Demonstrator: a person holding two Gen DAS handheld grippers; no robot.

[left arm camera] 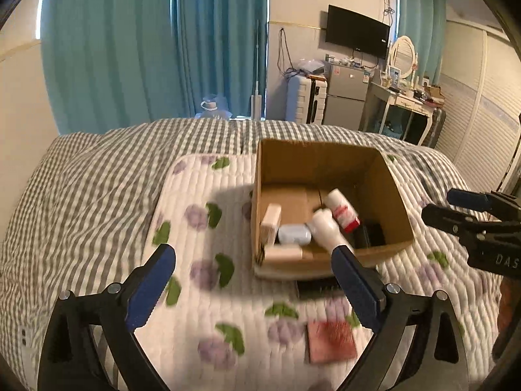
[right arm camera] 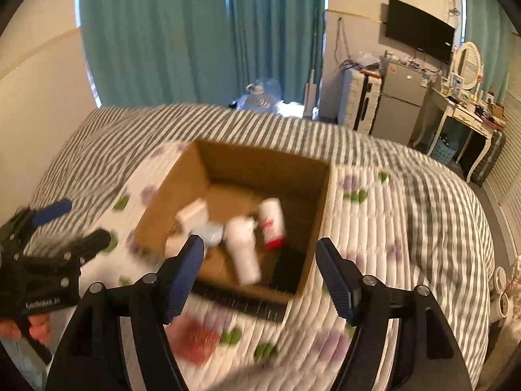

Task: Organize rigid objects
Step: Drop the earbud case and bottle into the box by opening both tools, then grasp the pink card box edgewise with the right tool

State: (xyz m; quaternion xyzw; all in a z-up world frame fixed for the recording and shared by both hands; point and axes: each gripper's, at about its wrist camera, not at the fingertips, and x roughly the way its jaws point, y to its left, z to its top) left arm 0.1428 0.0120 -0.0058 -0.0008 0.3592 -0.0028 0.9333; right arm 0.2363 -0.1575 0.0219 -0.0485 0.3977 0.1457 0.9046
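Step in hand: with both tools empty above the bed, the next pickup is judged to be pending; loose items remain outside the cardboard box (left arm camera: 329, 163).
Left gripper (left arm camera: 254, 280): jaws spread wide, nothing between them; held over the floral quilted mat (left arm camera: 195, 176), just left of the box.
Right gripper (right arm camera: 260, 270): jaws released and empty, hanging over the near edge of the box.
Box contents: a white bottle (right arm camera: 242, 251) lying on its side, a white can with a red band (right arm camera: 272, 221) beside it, a pale blue case (left arm camera: 294, 234), and white blocks (left arm camera: 271, 223) against the left wall.
Still outside: a red-pink flat packet (left arm camera: 330, 342) on the mat near the camera, and a dark flat item (right arm camera: 241, 301) touching the box's near wall; its kind cannot be told through blur.
Advice: the packet lies flat on soft bedding, so the jaws should be brought down steeply and closed on its edges, not its faces.
Risk: the mat may be pinched along with it.
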